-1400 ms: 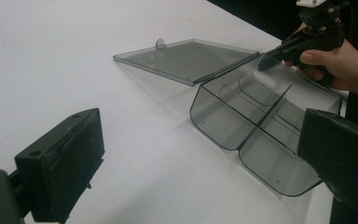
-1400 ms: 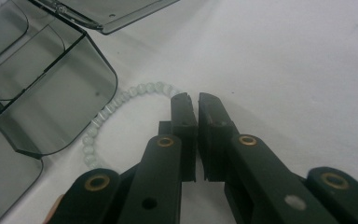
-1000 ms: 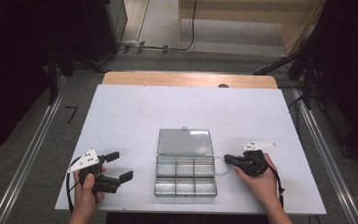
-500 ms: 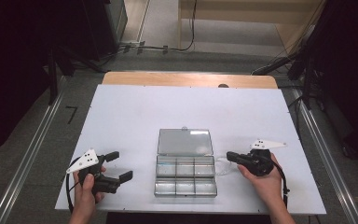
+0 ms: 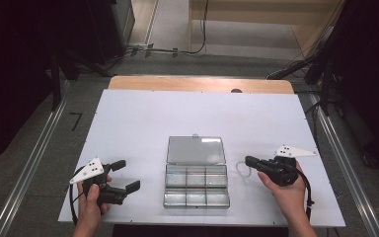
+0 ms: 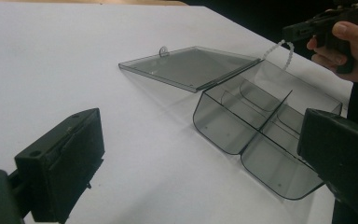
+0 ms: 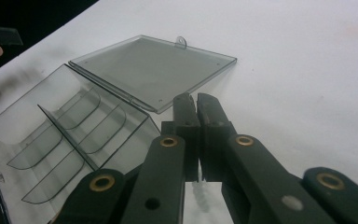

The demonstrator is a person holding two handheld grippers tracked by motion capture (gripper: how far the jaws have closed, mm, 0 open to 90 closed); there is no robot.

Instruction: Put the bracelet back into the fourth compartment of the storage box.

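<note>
A clear plastic compartment box (image 5: 196, 185) lies open at the table's near middle, its lid (image 5: 196, 150) folded flat behind it and its compartments empty. Just right of the box, my right gripper (image 5: 249, 160) is shut on a string of small white beads (image 5: 241, 169) that hangs in a loop from its tips. From the left gripper view the beads (image 6: 279, 50) dangle under the right gripper (image 6: 303, 30) above the box's far edge (image 6: 303, 79). In its own view the right gripper (image 7: 196, 100) has its jaws pressed together. My left gripper (image 5: 126, 175) rests open left of the box, with nothing between its jaws.
The white tabletop (image 5: 143, 123) stretches wide behind and beside the box. A wooden strip (image 5: 200, 84) edges the far side. Metal rails (image 5: 34, 163) run along the floor at both sides of the table.
My right gripper has lifted a little and drifted right, away from the box, with the bead string in it. The left gripper has stayed where it was.
</note>
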